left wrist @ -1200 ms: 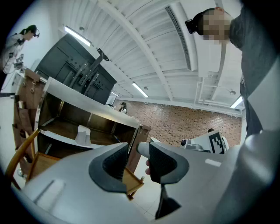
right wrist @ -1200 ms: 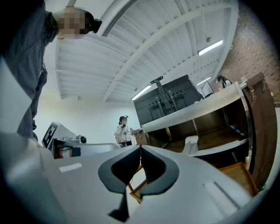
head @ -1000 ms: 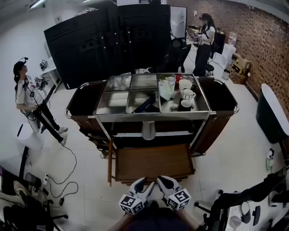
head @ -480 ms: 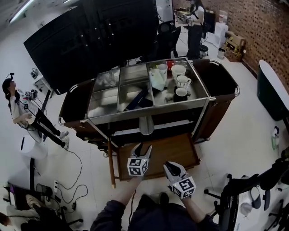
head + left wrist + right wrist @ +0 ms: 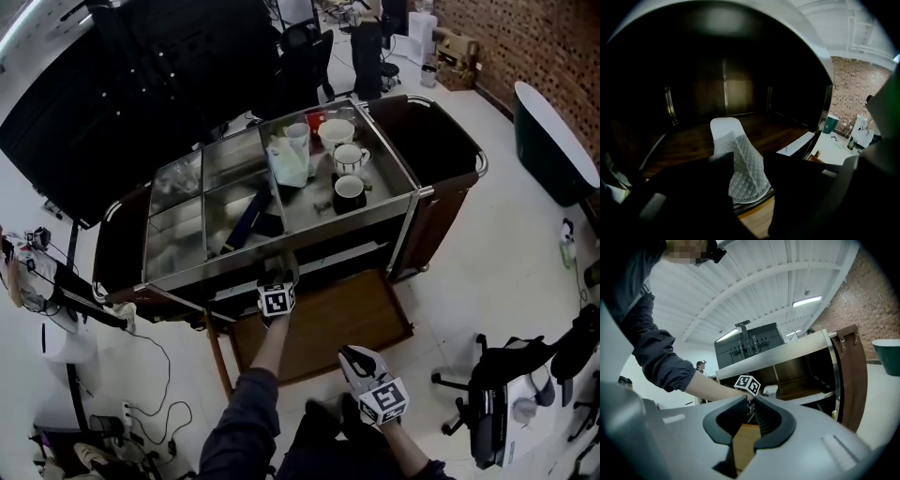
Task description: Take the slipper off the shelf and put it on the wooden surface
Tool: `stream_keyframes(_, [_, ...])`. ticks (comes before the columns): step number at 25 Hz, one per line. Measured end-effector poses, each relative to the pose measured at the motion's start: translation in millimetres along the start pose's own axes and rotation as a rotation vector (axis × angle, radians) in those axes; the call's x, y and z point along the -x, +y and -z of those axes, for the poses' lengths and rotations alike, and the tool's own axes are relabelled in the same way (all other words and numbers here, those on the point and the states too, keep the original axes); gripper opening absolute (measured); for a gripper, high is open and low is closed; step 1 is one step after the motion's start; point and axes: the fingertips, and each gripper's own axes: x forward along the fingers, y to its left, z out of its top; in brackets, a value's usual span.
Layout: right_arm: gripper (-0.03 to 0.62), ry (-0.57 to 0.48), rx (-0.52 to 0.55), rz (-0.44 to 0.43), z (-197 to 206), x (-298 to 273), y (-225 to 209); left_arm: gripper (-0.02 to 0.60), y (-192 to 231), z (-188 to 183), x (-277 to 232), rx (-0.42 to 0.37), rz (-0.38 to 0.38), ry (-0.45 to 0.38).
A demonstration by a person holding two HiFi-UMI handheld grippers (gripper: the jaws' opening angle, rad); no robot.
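left gripper: inside the cart, under the cart top and over the shelf; jaws closing, with the slipper between them.
slipper: on the shelf at its front edge, running on ahead of the left gripper's jaws.
wooden surface: below the left gripper, just before the shelf's front edge; ahead of the right gripper.
right gripper: behind and to the right of the left gripper, well apart from it, by the wooden surface's near edge.
cups: on the cart top's right part, above, ahead and right of the left gripper.
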Motion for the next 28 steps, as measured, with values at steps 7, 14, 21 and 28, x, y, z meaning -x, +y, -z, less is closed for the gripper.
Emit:
stream_keyframes(7, [0.034, 0.072, 0.004, 0.068, 30, 31, -13, 0.017, 29, 5, -43, 0.032, -0.041, 0.021])
stream_keyframes(14, [0.021, 0.03, 0.012, 0.056, 10, 28, -13, 0.014, 25, 13, 21, 0.164, -0.03, -0.077])
stream_keyframes(21, [0.011, 0.029, 0.039, -0.071, 10, 21, 29, 0.014, -5, 128, 166, 0.235, -0.051, -0.079])
stream_keyframes(28, [0.008, 0.099, 0.07, -0.145, 33, 24, 57, 0.014, -2, 261, 178, 0.35, -0.128, 0.089])
